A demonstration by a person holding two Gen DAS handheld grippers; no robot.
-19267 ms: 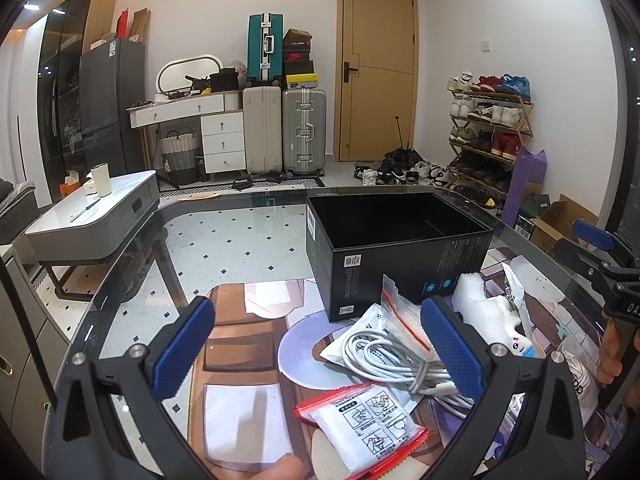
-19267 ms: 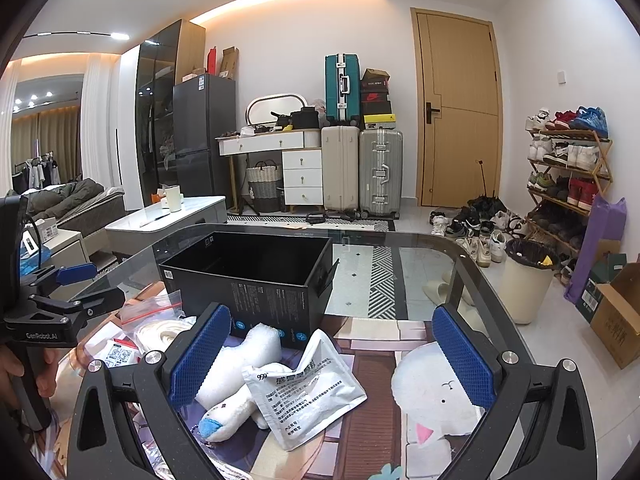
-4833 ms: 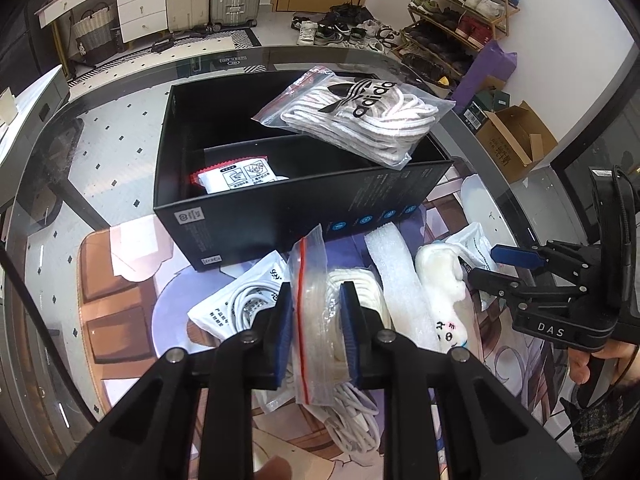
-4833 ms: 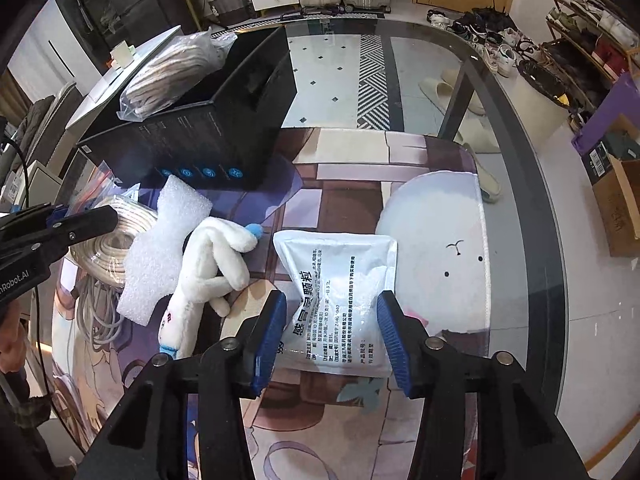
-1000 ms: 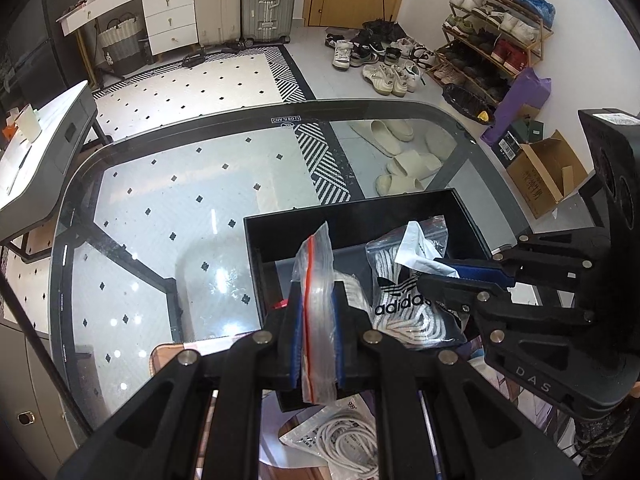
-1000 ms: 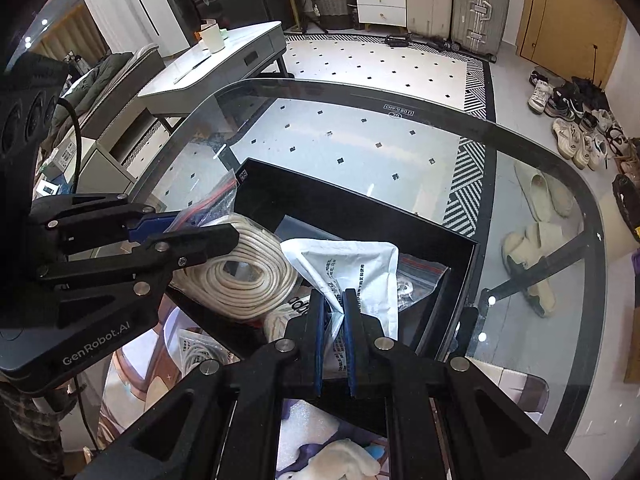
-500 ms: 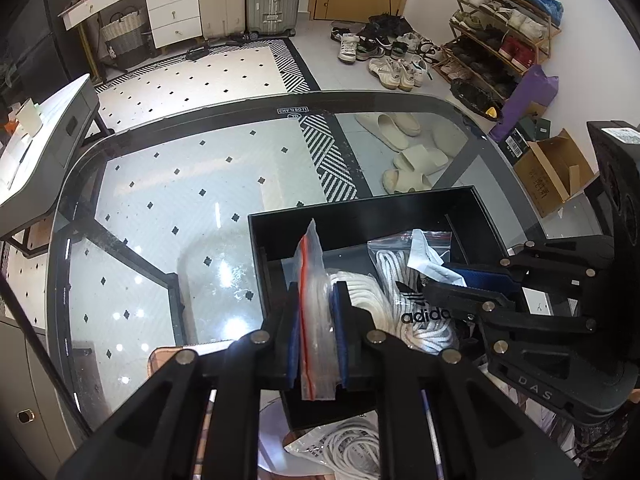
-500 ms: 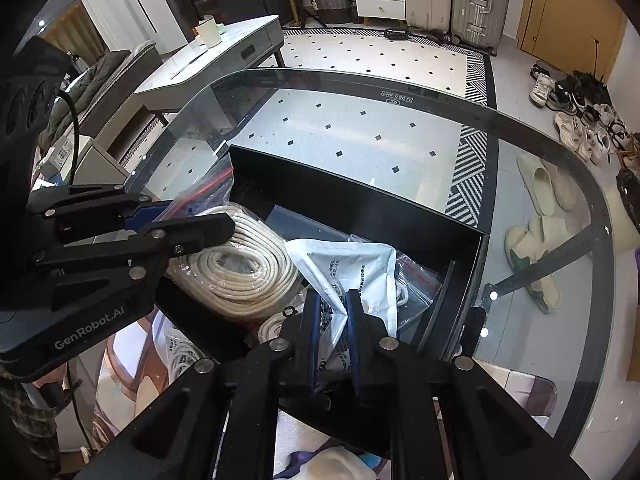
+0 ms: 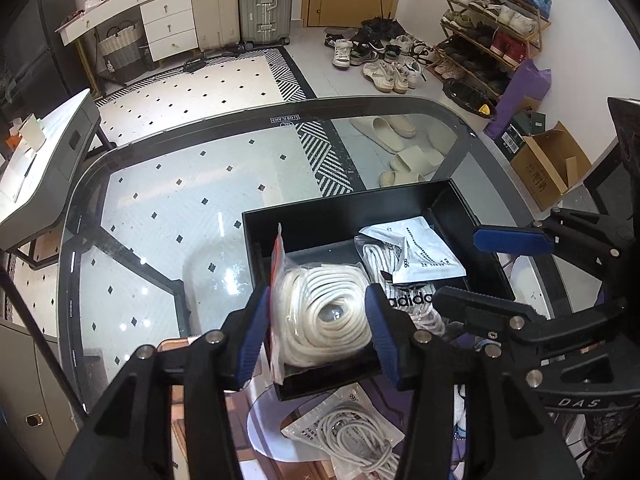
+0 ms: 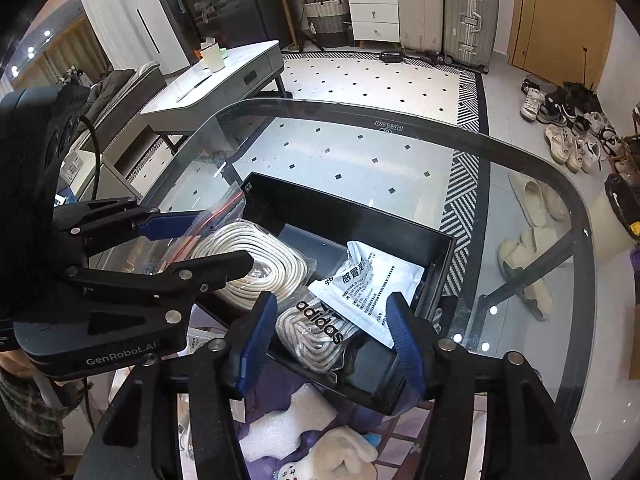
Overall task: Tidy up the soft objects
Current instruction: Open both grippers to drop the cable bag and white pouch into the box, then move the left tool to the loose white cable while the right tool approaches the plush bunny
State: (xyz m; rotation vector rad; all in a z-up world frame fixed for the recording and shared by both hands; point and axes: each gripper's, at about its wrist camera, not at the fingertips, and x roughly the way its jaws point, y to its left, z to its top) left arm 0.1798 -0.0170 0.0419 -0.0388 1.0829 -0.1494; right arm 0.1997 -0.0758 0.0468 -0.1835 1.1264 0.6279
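Hovering over the black box [image 9: 304,220] on the glass table [image 9: 168,208], both hand-held grippers are letting go, jaws opening. The left gripper [image 9: 316,322] has its blue pads spread to either side of the bag of coiled white rope [image 9: 320,312], which lies in the near-left part of the box; the pads look clear of the plastic, though the bag's red-striped top edge rises so close to the left pad that I cannot tell whether it touches. The right gripper [image 10: 332,332] also stands with its pads apart, above the white sachet [image 10: 372,284] printed with dark text. That sachet lies tilted inside the box, resting on the clear adidas bag of white laces [image 10: 316,332], and neither pad presses on it. Seen from the left wrist, the sachet [image 9: 420,252] sits toward the right side of the box, just beside the rope. Outside the box, on the near side, a bag of thin white cable [image 9: 352,432] lies on the table, and from the right wrist a white foam piece [image 10: 292,428] and a white plush toy [image 10: 340,460] lie together in front of the box wall.
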